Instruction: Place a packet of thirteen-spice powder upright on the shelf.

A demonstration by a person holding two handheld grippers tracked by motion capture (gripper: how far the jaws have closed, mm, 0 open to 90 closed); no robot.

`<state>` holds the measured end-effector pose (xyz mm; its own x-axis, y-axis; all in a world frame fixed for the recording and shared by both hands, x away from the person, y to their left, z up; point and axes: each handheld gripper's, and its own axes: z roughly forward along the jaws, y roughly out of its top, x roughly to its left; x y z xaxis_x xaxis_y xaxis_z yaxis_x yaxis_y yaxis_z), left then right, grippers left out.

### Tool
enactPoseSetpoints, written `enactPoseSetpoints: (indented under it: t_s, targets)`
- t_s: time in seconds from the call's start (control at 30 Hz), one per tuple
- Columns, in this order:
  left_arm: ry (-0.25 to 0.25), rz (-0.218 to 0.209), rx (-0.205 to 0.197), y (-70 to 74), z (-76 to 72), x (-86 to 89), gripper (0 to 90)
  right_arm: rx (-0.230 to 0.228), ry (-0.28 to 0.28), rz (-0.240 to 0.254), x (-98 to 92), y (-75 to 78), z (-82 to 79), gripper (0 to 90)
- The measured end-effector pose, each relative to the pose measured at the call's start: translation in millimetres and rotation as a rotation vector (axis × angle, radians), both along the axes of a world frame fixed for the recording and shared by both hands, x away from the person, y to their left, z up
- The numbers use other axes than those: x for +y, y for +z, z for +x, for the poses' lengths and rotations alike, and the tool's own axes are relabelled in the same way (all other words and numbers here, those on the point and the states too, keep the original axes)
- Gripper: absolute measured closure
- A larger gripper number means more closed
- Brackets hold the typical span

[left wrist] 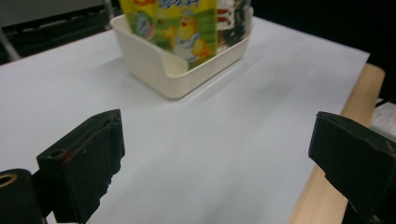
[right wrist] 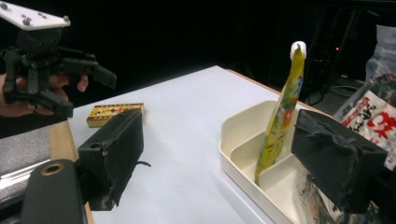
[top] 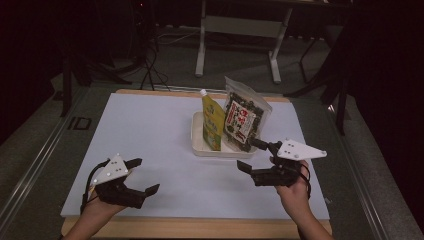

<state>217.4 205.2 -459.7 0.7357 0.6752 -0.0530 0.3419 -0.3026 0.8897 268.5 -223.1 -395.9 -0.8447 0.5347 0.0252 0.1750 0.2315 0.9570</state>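
A pouch and a snack bag stand in the tray, just ahead of the right gripper, the left gripper well apart.

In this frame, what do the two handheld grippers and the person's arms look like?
Both the left gripper and the right gripper are black two-jaw tools with blocky jaws. Each carries a pale grey three-cornered plate on top, dotted with small markers. A dark cable or strap loops by each hand. No sleeves show over the forearms.
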Motion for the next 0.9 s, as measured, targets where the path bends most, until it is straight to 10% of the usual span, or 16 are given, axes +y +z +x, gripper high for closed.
enactPoseSetpoints:
  t_s: [0.27, 0.5, 0.9]
  targets:
    - [0.065, 0.026, 0.042, -10.4, 1.9, 27.2, 3.8, -0.037, -0.001, -0.043, -8.2, -7.0, -15.6, 12.7]
    - [0.124, 0.085, 0.077, -19.9, 4.0, 47.9, 4.0, 0.029, 0.030, -0.031, -14.0, -15.6, -23.8, 13.3]
    - [0.236, 0.212, 0.224, -49.5, 22.8, 76.2, 4.6, 0.007, 0.036, -0.051, -2.3, -24.9, -32.3, 10.6]
